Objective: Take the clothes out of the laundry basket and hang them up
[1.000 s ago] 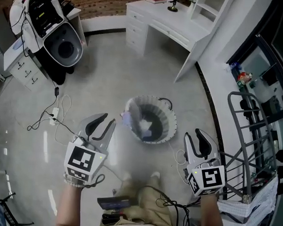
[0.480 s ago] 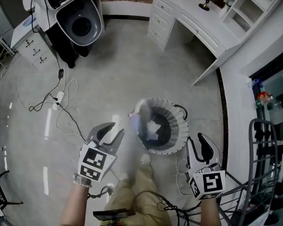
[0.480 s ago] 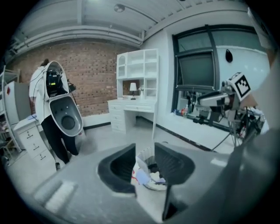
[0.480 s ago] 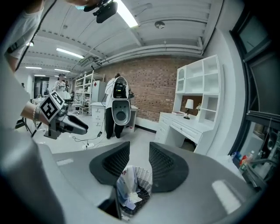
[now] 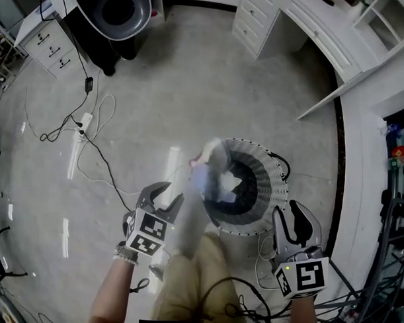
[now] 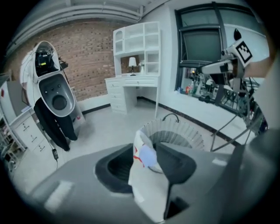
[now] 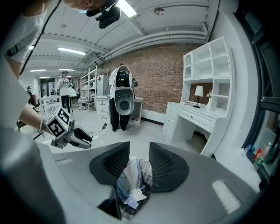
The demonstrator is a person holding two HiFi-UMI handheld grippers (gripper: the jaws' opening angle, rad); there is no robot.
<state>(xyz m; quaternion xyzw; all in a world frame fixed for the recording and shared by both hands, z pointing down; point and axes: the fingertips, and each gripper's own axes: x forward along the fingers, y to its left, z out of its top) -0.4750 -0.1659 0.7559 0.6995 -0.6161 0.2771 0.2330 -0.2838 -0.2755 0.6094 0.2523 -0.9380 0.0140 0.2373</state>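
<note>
The pale, glossy floor (image 5: pixel 126 69) fills most of the head view, with a white desk (image 5: pixel 312 35) running along its upper right edge and a dark, hooded machine (image 5: pixel 118 12) standing at the upper left beside a small white drawer cabinet (image 5: pixel 50 46). A metal drying rack (image 5: pixel 390 263) shows at the far right edge. The round laundry basket (image 5: pixel 258 156) stands on the floor just right of centre, directly ahead of the person, its pleated white lining spread around a dark inside. A white garment (image 5: pixel 212 161) with a light blue patch hangs over the basket's left rim, and more clothes (image 5: pixel 229 190) lie in a heap inside. The left gripper (image 5: pixel 166 197) hangs near the basket's left side, pointed at the draped garment. Its jaws stand well apart and have just been opening. In the left gripper view the garment lines up in the gap between them, but the pads do not press on it. The right gripper (image 5: pixel 291 217) hangs just beside the basket's lower right rim with its jaws partly open and nothing in their hold. The heap in the basket shows through their gap. Black cables (image 5: pixel 90 140) trail over the floor at the left, past a white power strip (image 5: pixel 83 128).
</note>
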